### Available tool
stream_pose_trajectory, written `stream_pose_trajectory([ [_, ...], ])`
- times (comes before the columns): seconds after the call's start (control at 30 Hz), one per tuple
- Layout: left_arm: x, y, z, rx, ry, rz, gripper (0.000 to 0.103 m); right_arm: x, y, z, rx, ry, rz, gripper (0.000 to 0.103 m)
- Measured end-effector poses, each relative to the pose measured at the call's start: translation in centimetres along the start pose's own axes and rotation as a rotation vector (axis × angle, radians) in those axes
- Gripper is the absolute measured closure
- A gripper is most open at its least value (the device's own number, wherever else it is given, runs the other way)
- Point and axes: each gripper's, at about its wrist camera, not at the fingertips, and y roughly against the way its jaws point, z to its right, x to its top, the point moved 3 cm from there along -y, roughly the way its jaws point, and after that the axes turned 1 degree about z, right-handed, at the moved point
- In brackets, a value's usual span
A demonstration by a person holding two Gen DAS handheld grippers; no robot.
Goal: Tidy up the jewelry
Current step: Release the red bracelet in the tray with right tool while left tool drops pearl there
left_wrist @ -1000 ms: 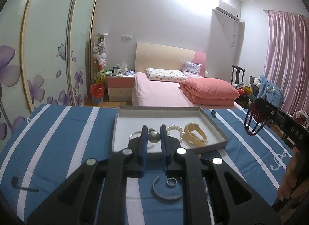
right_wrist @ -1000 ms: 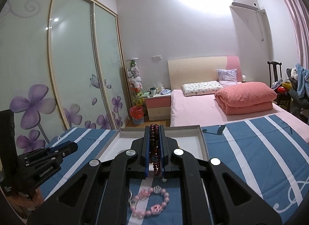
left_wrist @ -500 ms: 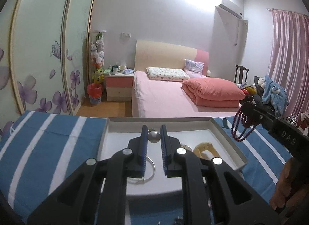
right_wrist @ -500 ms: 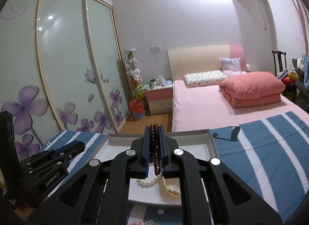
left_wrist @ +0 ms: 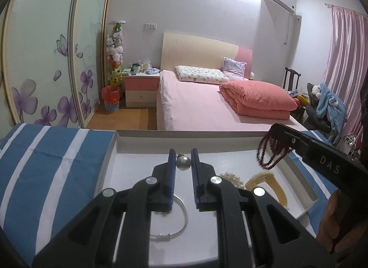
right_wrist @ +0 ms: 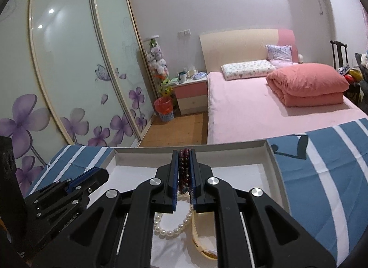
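My left gripper [left_wrist: 182, 152] is shut on a silver ball pendant [left_wrist: 183, 163] and holds it over the white tray [left_wrist: 135, 133]. In the tray lie a silver bangle [left_wrist: 181, 220], a pearl bracelet [left_wrist: 232, 179] and a cream bangle [left_wrist: 279, 188]. My right gripper [right_wrist: 184, 152] is shut on a dark red bead bracelet [right_wrist: 184, 171], held above the tray [right_wrist: 272, 157] with the pearl bracelet [right_wrist: 172, 227] and cream bangle [right_wrist: 199, 238] beneath. In the left wrist view the right gripper [left_wrist: 279, 131] dangles the beads [left_wrist: 271, 152] over the tray's right side.
The tray sits on a blue and white striped cloth [left_wrist: 50, 164]. The left gripper's body [right_wrist: 59, 196] is at the lower left of the right wrist view. Beyond the table edge are a pink bed [left_wrist: 207, 106] and sliding wardrobe doors [right_wrist: 69, 72].
Both grippers have moved forward over the tray with their pieces held. The jewelry lying on the cloth in front of the tray has dropped out of view.
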Motion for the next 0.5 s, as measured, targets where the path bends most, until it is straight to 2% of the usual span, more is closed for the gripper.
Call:
stream_pose_trajectory([
  [0.03, 0.0, -0.2, 0.0, -0.001, 0.001, -0.003, 0.084, -0.1, -0.1, 0.0, 0.003, 0.001, -0.005, 0.079],
  [0.07, -0.1, -0.5, -0.2, 0.001, 0.003, -0.007, 0.079, -0.1, -0.1, -0.1, 0.001, 0.004, -0.001, 0.064],
  [0.1, -0.1, -0.7, -0.2, 0.004, 0.006, -0.007, 0.077, 0.0, 0.0, -0.1, -0.006, 0.008, 0.012, 0.056],
  [0.5, -0.2, 0.2, -1.5, 0.027, 0.042, -0.012, 0.076, 0.4, 1.0, 0.5, -0.015, 0.002, 0.03, 0.056],
])
